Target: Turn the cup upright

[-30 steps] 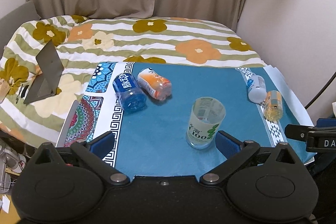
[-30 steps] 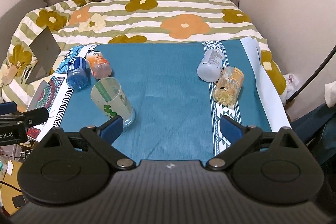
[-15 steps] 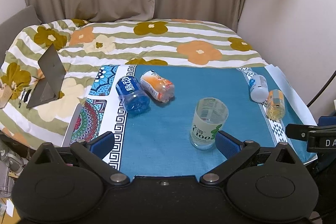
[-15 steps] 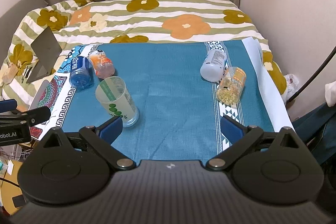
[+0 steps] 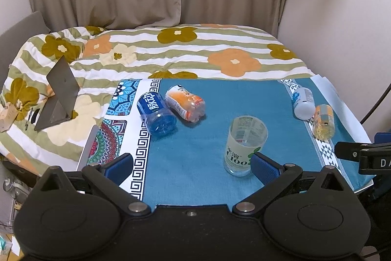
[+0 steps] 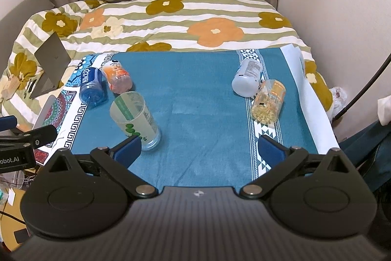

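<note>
One clear plastic cup point(image 5: 245, 145) is what the task is about, and it's seen standing mouth-up on the teal tablecloth point(image 5: 200, 163), so the flip is judged pretty much done. Using the cup as the landmark: the left gripper point(image 5: 189, 164) is held just in front of it with the jaws spread wide and nothing held, its right blue pad point(image 5: 262, 166) looking just beside the cup's base, though actual contact can't be confirmed. The right gripper point(image 6: 200, 147) is also spread wide and empty, with the cup just past its left pad point(image 6: 128, 147). To finish the step well, both grippers are best pulled straight back and away from the cup, with no sideways sweep, since a light empty cup like this would probably be tipped by a small nudge at the base. Count-wise, four bottles are seen lying on their sides: a blue-label bottle point(image 5: 156, 113) and an orange-label bottle point(image 5: 185, 105) touching each other behind and to the left of the cup, plus a white bottle point(image 5: 303, 103) and a yellow-orange bottle point(image 5: 323, 122) side by side well off to the cup's right. One dark tablet stand point(image 5: 59, 94) is propped on the floral bedspread point(image 5: 220, 53) far left of the cup.
</note>
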